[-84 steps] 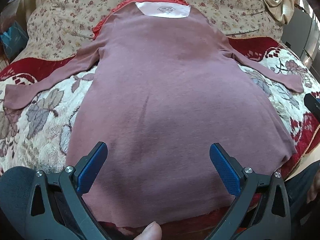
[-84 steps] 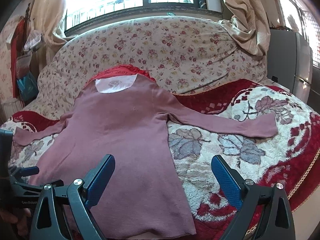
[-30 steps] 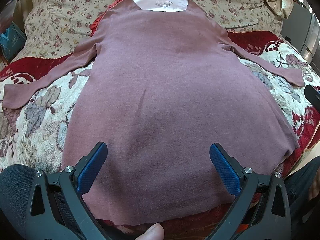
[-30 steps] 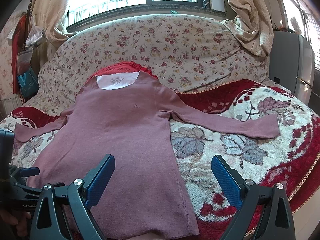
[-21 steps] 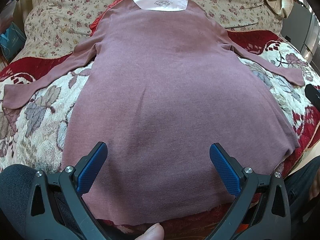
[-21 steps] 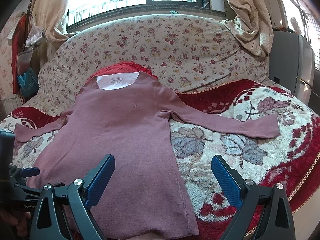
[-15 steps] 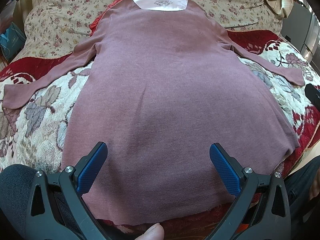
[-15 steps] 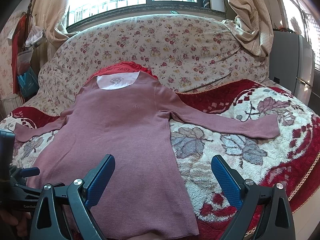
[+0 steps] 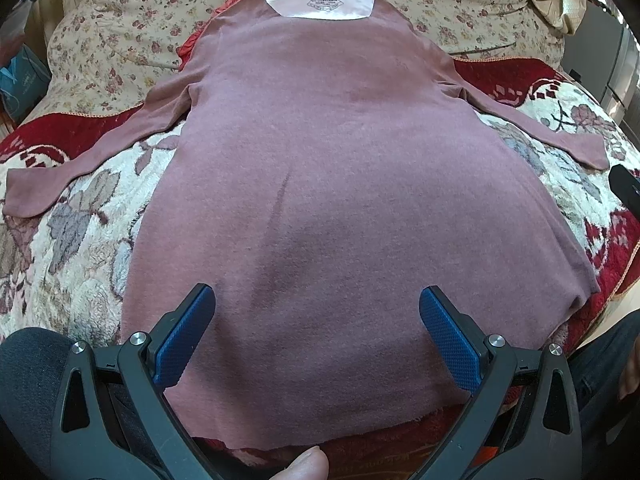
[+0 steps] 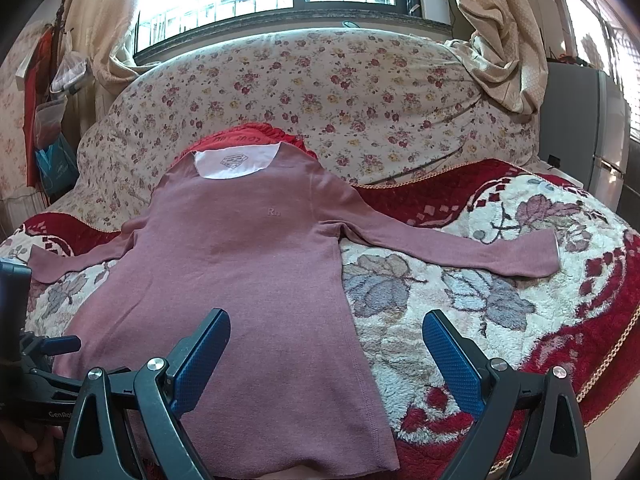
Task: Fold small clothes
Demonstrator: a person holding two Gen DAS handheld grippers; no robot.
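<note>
A mauve long-sleeved top (image 9: 344, 184) lies flat and face up on a bed, neckline with a white inner label (image 9: 320, 5) at the far end, hem nearest me. Both sleeves are spread out sideways: the left sleeve (image 9: 72, 168) and the right sleeve (image 10: 472, 252). My left gripper (image 9: 318, 320) hovers open over the hem area, holding nothing. My right gripper (image 10: 326, 344) is open above the top's right side edge and the blanket, also with nothing in it. The body (image 10: 240, 264) of the top shows in the right wrist view too.
The bed carries a red and cream floral blanket (image 10: 500, 312) and a floral quilt (image 10: 360, 92) piled at the back under a window. A red garment (image 10: 248, 136) lies under the neckline. A person's thumb (image 9: 300, 466) and dark trouser knee (image 9: 28, 364) sit at the near edge. A grey cabinet (image 10: 592, 136) stands right.
Hardly anything differs over the last second; both grippers stay open and hover in place. Since 2.8 s ago the left view has shifted slightly nearer the top.
</note>
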